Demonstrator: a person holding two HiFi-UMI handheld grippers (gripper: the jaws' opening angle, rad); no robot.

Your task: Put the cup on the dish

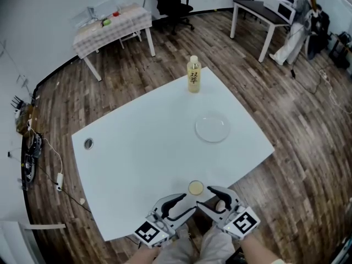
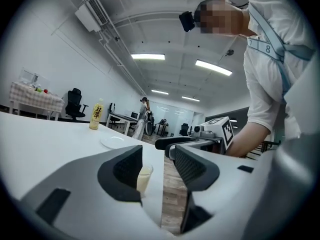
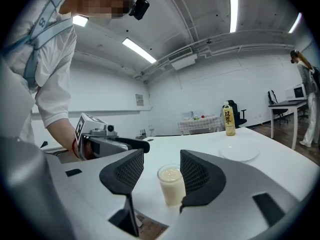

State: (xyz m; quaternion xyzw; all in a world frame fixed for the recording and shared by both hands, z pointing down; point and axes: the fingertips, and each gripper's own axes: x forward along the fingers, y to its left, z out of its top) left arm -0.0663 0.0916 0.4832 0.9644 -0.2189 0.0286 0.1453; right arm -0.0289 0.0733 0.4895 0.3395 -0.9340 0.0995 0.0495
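A small clear cup [image 1: 196, 188] of pale liquid stands upright near the white table's front edge. The clear round dish [image 1: 212, 128] lies further back and to the right. My left gripper [image 1: 179, 202] and right gripper [image 1: 212, 198] hover at that edge on either side of the cup, both open. In the right gripper view the cup [image 3: 171, 184] stands just beyond the gripper [image 3: 161, 159], close to the right-hand jaw, untouched; the dish [image 3: 240, 153] lies behind. In the left gripper view the cup [image 2: 144, 178] peeks past the left-hand jaw of that gripper [image 2: 157, 159].
A yellow drink bottle [image 1: 193, 74] stands at the table's far edge. A cable hole [image 1: 88, 143] sits in the white table [image 1: 137, 153] at the left. Beyond on the wooden floor are a checked-cloth table [image 1: 113, 23], office chairs and a person [image 1: 297, 21] by a desk.
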